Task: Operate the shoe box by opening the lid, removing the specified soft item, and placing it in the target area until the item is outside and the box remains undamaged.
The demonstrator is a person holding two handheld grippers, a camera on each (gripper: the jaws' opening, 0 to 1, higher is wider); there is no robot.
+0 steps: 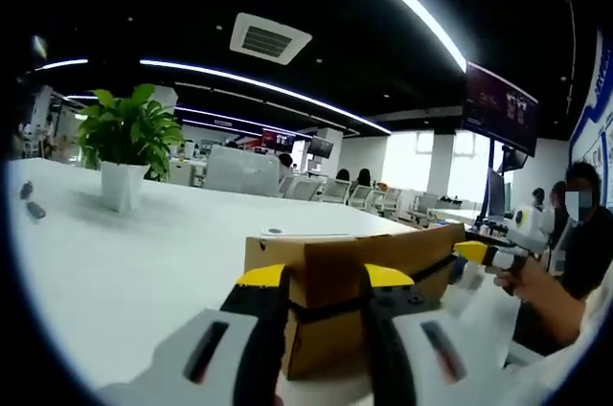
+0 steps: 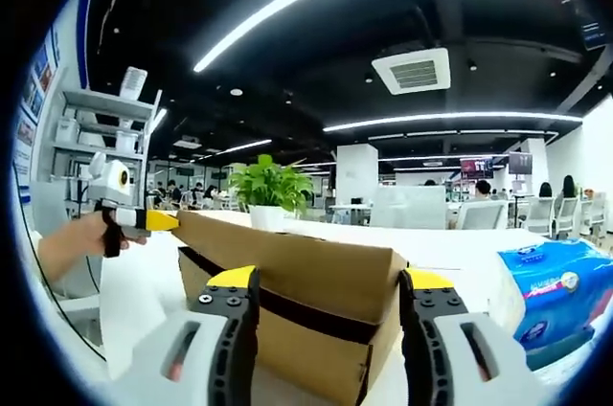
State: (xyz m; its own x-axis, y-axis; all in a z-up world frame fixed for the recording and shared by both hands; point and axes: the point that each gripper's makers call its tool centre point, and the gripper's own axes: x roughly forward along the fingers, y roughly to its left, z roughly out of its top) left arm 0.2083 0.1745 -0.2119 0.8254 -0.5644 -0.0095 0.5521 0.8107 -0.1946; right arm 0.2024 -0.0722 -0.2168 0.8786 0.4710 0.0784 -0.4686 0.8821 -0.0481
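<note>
While straddling the cardboard shoe box [image 1: 359, 296] end-on, left gripper [image 1: 326, 277] and right gripper [image 2: 328, 281] gape wide, gripping nothing.

The shoe box [image 2: 316, 310] interior is hidden behind its cardboard walls, contents unseen

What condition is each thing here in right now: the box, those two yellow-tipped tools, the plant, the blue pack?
Cardboard box: on the white table, lid flaps raised, contents hidden.
Left tool: jaws open, straddling one end of the box.
Right tool: jaws open, straddling the other end.
Potted plant: upright on the table, apart from the box.
Blue tissue pack: lying on the table beside the box, looks sealed.
</note>
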